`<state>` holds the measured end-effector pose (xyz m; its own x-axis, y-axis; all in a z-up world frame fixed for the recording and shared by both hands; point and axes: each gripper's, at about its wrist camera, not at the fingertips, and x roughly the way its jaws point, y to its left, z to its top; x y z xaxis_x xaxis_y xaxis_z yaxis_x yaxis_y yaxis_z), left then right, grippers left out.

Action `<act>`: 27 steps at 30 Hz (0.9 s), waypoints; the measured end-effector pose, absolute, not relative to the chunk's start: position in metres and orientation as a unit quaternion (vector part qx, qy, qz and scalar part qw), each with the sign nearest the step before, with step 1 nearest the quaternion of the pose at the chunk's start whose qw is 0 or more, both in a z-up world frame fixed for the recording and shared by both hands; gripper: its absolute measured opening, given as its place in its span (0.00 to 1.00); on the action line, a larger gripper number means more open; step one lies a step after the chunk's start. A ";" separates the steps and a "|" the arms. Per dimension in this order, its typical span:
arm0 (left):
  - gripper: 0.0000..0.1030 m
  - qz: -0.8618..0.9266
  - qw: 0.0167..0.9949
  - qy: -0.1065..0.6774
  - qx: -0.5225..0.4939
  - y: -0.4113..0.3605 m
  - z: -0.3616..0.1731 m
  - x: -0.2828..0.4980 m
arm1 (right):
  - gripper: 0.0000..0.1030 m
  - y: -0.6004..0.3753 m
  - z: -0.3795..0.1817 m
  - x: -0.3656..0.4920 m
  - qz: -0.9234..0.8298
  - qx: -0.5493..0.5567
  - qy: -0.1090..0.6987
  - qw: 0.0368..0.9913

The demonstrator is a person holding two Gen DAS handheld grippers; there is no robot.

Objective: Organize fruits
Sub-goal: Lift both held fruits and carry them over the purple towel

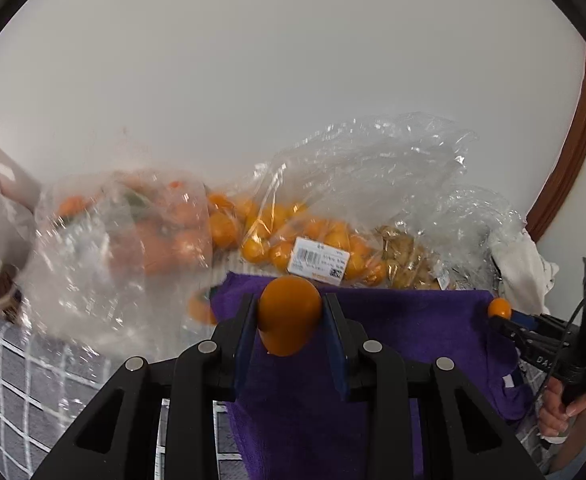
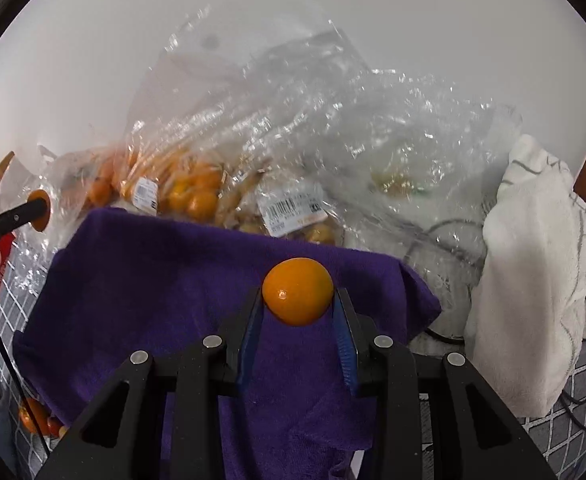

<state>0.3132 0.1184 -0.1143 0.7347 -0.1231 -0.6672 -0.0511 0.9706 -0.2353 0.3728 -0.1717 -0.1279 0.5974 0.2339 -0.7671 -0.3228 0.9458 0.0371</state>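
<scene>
My left gripper (image 1: 289,312) is shut on a small orange fruit (image 1: 289,314) and holds it above a purple towel (image 1: 405,332). My right gripper (image 2: 297,300) is shut on another small orange fruit (image 2: 297,297) above the same towel (image 2: 153,280). Each gripper shows in the other's view with its fruit: the right one at the far right (image 1: 500,309), the left one at the far left (image 2: 39,210). Behind the towel lie clear plastic bags of small orange fruits (image 1: 293,240) and of larger oranges (image 1: 161,236); the fruit bags (image 2: 193,196) also show in the right wrist view.
A white cloth with grey stripes (image 2: 533,272) lies heaped at the right. Crumpled clear plastic (image 2: 353,120) stands against the white wall. A bag of pale brown produce (image 1: 409,264) lies beside the fruits. The surface is a grey checked cloth (image 1: 21,380). A few oranges (image 2: 33,416) lie at the towel's left edge.
</scene>
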 end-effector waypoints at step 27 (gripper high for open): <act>0.30 -0.037 0.893 0.444 -0.057 0.071 -0.156 0.337 | 0.43 -0.168 -0.155 0.380 0.166 -0.063 0.464 0.868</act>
